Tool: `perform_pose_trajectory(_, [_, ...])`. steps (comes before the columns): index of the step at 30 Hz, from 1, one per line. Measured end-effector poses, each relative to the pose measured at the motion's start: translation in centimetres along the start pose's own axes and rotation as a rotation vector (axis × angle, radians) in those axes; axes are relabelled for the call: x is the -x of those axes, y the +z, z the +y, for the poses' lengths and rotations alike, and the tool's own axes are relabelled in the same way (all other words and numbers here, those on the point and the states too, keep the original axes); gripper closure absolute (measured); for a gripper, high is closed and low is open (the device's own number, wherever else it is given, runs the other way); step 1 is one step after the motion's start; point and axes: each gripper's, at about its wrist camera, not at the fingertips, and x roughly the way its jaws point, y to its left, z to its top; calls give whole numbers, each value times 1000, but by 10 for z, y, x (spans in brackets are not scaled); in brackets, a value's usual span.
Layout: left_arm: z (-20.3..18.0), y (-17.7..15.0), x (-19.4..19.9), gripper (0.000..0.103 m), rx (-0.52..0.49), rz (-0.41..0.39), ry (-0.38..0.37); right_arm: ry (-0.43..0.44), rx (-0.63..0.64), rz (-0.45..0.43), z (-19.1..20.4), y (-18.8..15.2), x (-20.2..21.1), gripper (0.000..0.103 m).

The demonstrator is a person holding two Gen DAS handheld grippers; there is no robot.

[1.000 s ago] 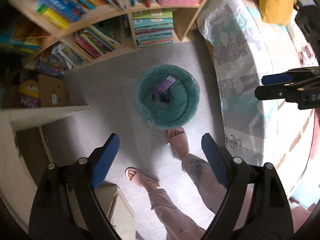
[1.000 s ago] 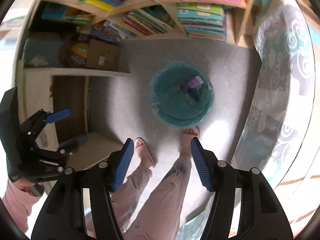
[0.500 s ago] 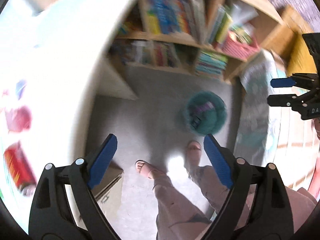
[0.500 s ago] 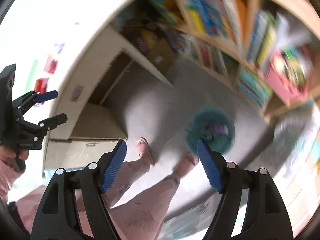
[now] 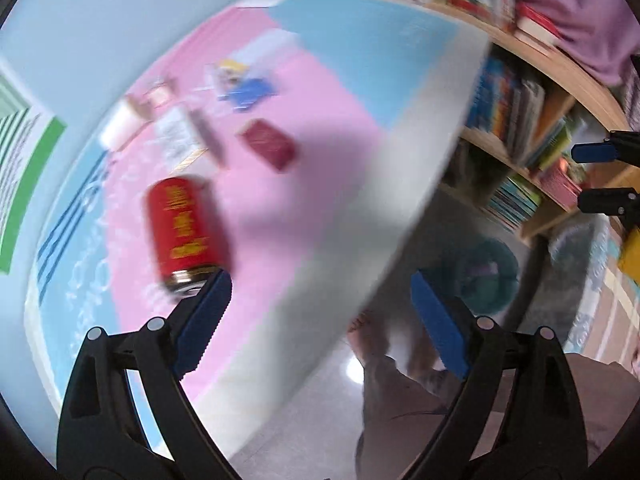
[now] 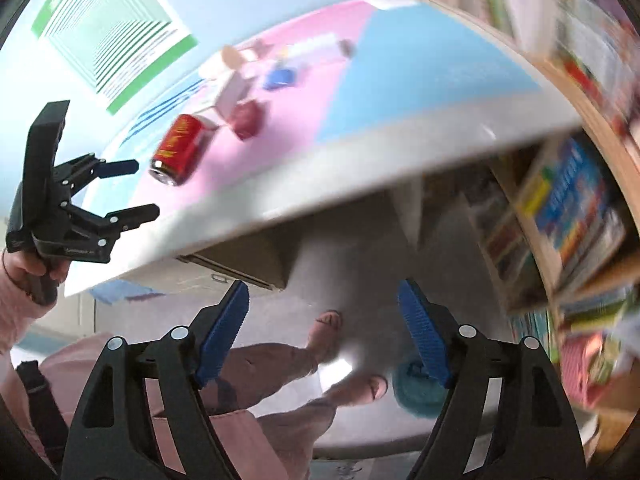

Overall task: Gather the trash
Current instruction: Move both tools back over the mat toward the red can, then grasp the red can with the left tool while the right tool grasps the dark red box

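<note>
A red drink can (image 5: 182,232) lies on its side on the pink and blue table mat (image 5: 320,128), just ahead of my left gripper's left finger. It also shows in the right wrist view (image 6: 180,150). A dark red packet (image 5: 268,144) and several blurred wrappers and small boxes (image 5: 180,136) lie farther back. My left gripper (image 5: 320,316) is open and empty over the table edge. My right gripper (image 6: 322,334) is open and empty, over the floor. The teal trash bin (image 5: 486,276) stands on the floor below, with a purple wrapper inside.
The white table edge (image 5: 380,240) runs diagonally through the view. A bookshelf (image 5: 516,128) full of books stands behind the bin. The person's legs and sandalled feet (image 6: 332,328) are on the grey floor. A drawer unit (image 6: 240,264) sits under the table.
Both grippers swung up and left from above the bin to the table. The can and wrappers came into view. Both stayed open.
</note>
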Motion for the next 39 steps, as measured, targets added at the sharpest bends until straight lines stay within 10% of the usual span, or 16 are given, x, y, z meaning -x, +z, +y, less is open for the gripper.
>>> perform_pose_trajectory(15, [111,-3,-25,7,172,14,60,24,263,82,90,118,-87,23])
perform_pose_trajectory(39, [135,17,-87,7,262,99,-24,-10,345,228,111,191,-184,25])
